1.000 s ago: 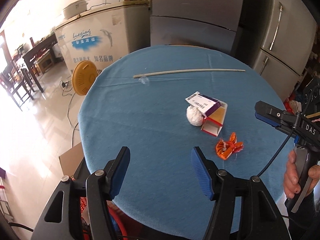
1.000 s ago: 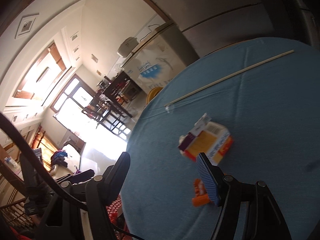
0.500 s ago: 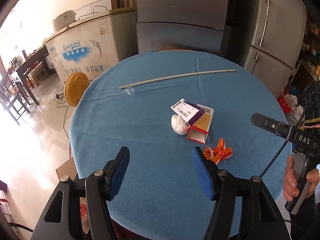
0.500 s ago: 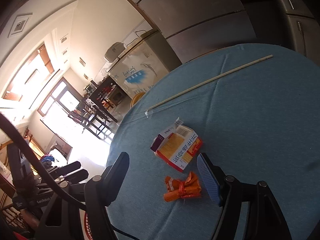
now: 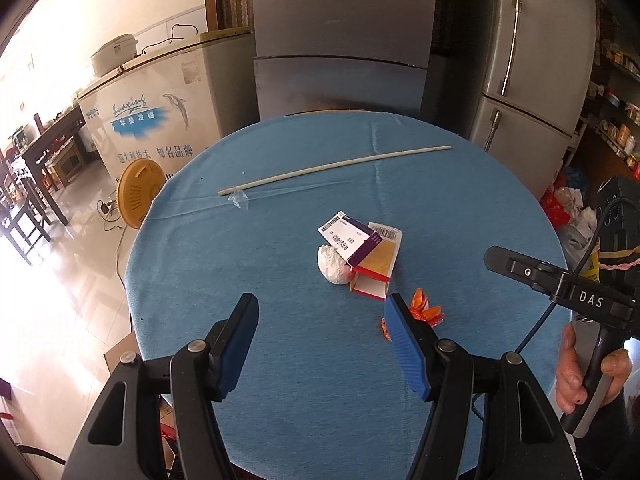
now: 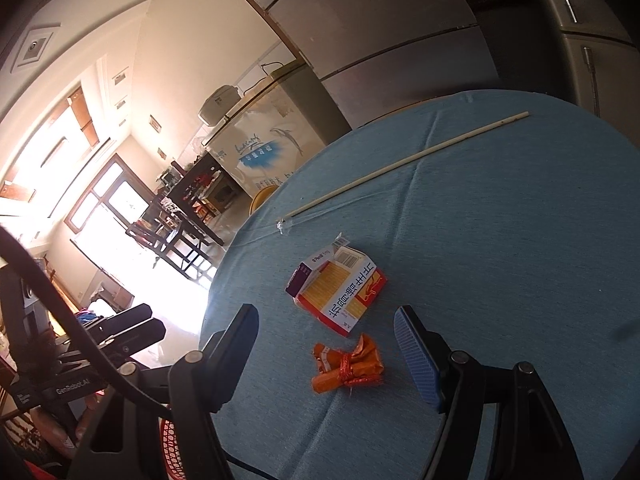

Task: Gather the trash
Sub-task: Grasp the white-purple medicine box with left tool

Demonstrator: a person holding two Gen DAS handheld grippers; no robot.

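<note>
On the round blue table (image 5: pixel 280 264) lie a red and yellow carton (image 5: pixel 376 268) with a purple and white box (image 5: pixel 348 236) on it, a white crumpled paper ball (image 5: pixel 333 265) and an orange wrapper (image 5: pixel 424 312). My left gripper (image 5: pixel 320 344) is open and empty, above the table's near side. My right gripper (image 6: pixel 326 352) is open and empty, with the orange wrapper (image 6: pixel 347 368) between its fingers' lines and the carton (image 6: pixel 340 292) just beyond. The paper ball is hidden in the right wrist view.
A long thin pale stick (image 5: pixel 336 168) lies across the far side of the table, with a scrap of clear plastic (image 5: pixel 239 200) at its left end. A red basket (image 6: pixel 172 452) stands below the table's near edge. Refrigerators (image 5: pixel 340 36) stand behind.
Both grippers have pulled back and shifted; the trash now sits farther ahead in the left view, and the orange wrapper has come fully into view between the right fingers. Both stay open.
</note>
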